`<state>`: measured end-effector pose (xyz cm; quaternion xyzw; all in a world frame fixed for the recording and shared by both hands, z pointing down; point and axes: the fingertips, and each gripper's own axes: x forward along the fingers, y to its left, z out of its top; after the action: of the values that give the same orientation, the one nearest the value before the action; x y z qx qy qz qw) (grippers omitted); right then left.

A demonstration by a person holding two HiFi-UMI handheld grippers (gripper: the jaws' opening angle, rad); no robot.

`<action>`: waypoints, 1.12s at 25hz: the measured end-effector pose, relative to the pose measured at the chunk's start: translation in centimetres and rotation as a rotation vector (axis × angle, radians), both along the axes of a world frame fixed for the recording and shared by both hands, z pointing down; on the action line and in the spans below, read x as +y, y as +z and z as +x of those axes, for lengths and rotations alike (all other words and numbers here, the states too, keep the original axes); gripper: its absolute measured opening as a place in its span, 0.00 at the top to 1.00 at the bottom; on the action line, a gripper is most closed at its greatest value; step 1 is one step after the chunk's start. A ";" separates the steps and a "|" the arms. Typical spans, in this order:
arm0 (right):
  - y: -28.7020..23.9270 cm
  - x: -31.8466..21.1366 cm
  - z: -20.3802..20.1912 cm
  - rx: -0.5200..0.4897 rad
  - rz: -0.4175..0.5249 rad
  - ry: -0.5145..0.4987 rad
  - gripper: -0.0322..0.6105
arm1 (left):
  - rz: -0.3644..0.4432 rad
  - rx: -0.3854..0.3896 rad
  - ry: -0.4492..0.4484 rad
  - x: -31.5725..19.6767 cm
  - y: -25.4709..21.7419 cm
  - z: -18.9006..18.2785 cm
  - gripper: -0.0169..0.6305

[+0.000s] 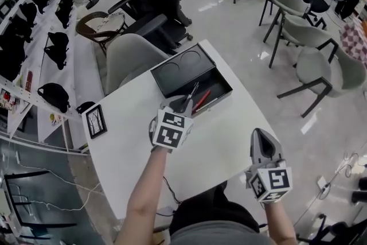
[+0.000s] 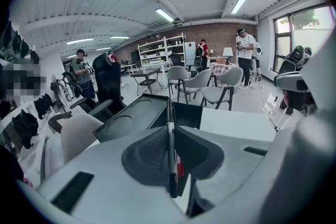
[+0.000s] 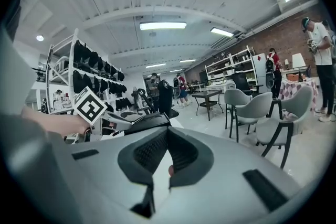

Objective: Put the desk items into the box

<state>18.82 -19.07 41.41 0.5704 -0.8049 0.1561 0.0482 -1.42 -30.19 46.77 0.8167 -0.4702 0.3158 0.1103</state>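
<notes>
Over the far edge of the desk (image 1: pixel 132 152), the left gripper (image 1: pixel 184 101) hangs just above the open black box (image 1: pixel 213 78), its jaws clamped on a dark pen (image 1: pixel 192 92) that points toward the tray. Inside the box lies a red pen (image 1: pixel 202 100). Off the near right corner, the right gripper (image 1: pixel 260 133) has its jaws together on nothing. By the left edge lies a small picture frame (image 1: pixel 96 121).
</notes>
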 end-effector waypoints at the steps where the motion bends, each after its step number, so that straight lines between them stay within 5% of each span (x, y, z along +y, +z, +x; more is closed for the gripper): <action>1: 0.1 -0.4 0.0 0.003 -0.003 0.001 0.95 | -0.006 -0.003 0.005 -0.5 0.4 0.0 0.90; 28: 3.0 -3.2 -1.1 0.028 -0.074 -0.025 0.95 | -0.161 -0.119 0.102 -6.1 7.6 2.6 0.90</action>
<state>17.73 -22.30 44.44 0.5603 -0.8049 0.1772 0.0828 1.18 -36.30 54.38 0.8078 -0.4070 0.4056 0.1313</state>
